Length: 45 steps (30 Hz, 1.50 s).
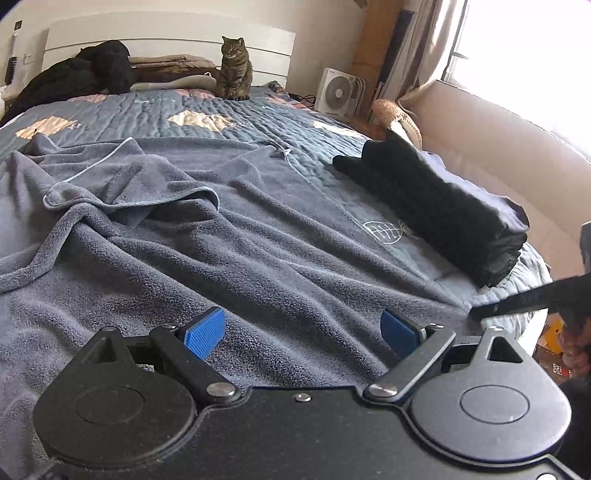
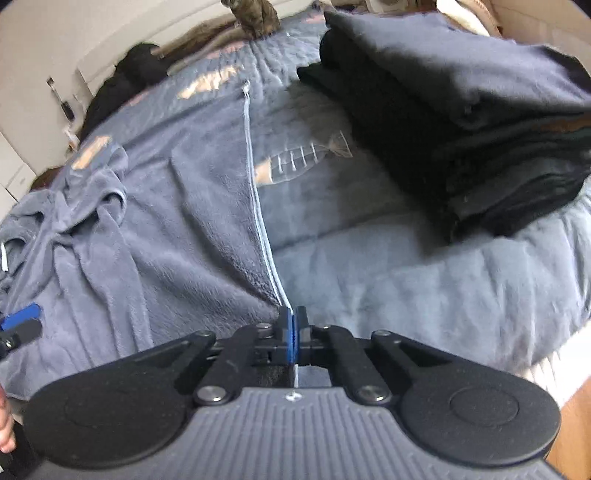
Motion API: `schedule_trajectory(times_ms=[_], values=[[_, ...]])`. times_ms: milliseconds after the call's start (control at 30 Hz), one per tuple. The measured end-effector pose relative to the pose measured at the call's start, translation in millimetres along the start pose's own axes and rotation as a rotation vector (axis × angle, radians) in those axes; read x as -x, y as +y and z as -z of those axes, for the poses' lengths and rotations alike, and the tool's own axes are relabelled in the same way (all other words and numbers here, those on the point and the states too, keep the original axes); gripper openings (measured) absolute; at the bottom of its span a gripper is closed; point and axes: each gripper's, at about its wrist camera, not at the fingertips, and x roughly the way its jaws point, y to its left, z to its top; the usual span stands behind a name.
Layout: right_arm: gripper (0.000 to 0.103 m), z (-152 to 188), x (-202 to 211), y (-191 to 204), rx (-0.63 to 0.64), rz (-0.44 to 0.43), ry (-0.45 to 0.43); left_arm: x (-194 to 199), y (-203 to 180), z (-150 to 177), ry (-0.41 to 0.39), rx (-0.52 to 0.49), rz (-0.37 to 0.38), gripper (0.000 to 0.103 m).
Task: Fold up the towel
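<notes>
The soft grey fleece towel (image 1: 229, 236) lies rumpled on the bed (image 1: 207, 107). The right gripper (image 2: 291, 325) pinches its pale edge. The left gripper (image 1: 304, 328) hangs wide apart above it. The right view is blurry.

Cat (image 2: 255, 14) cropped by top edge.

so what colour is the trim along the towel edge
Pale blue, on a grey-blue towel; clearest in the right wrist view.

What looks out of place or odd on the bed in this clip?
A cat sits at the head of the bed, facing the work area. The towel lies rumpled, one corner flopped over near. The right gripper pinches its hem; the left gripper is open.
</notes>
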Motion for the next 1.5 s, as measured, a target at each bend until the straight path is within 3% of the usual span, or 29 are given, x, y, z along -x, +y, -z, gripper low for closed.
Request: schedule_trajectory(times_ms=[100, 200, 367, 433, 500, 600, 700, 900, 1033, 1267, 1500], values=[[0.002, 3.0, -13.5, -0.1, 0.02, 0.06, 0.058, 2.5, 0.7, -0.2, -0.005, -0.002, -0.002, 0.091], [0.004, 1.6, 0.1, 1.3, 0.007, 0.053, 0.0, 7.5, 6.1, -3.3, -0.02, 0.007, -0.01, 0.091], [0.008, 4.2, 39.2, 50.2, 0.161, -0.052, -0.097, 24.8, 38.8, -17.5, -0.06, 0.065, -0.062, 0.095], [0.024, 10.3, 46.7, 78.6, 0.226, -0.107, -0.111, 30.5, 56.3, -22.3, -0.076, 0.122, -0.111, 0.095], [0.057, 16.5, 41.0, 100.0, 0.276, -0.126, -0.108, 34.8, 72.8, -25.3, -0.086, 0.192, -0.161, 0.095], [0.066, 25.8, 29.7, 130.8, 0.348, -0.147, -0.1, 40.3, 94.6, -27.3, -0.093, 0.295, -0.21, 0.095], [0.068, 35.1, 18.5, 161.6, 0.42, -0.168, -0.092, 43.2, 104.6, -26.6, -0.092, 0.338, -0.217, 0.095], [0.068, 40.8, -4.8, 154.1, 0.43, -0.03, -0.093, 43.7, 99.0, -25.0, -0.084, 0.27, -0.21, 0.095], [0.068, 50.3, -1.1, 169.5, 0.501, -0.066, -0.129, 50.9, 107.0, -23.2, -0.107, 0.304, -0.219, 0.095], [0.069, 52.8, -26.1, 188.0, 0.481, -0.077, -0.07, 58.1, 118.7, -20.7, -0.107, 0.346, -0.237, 0.095], [0.069, 26.4, -27.2, 214.4, 0.482, -0.122, -0.187, 69.1, 124.5, -17.9, -0.132, 0.351, -0.267, 0.095]])
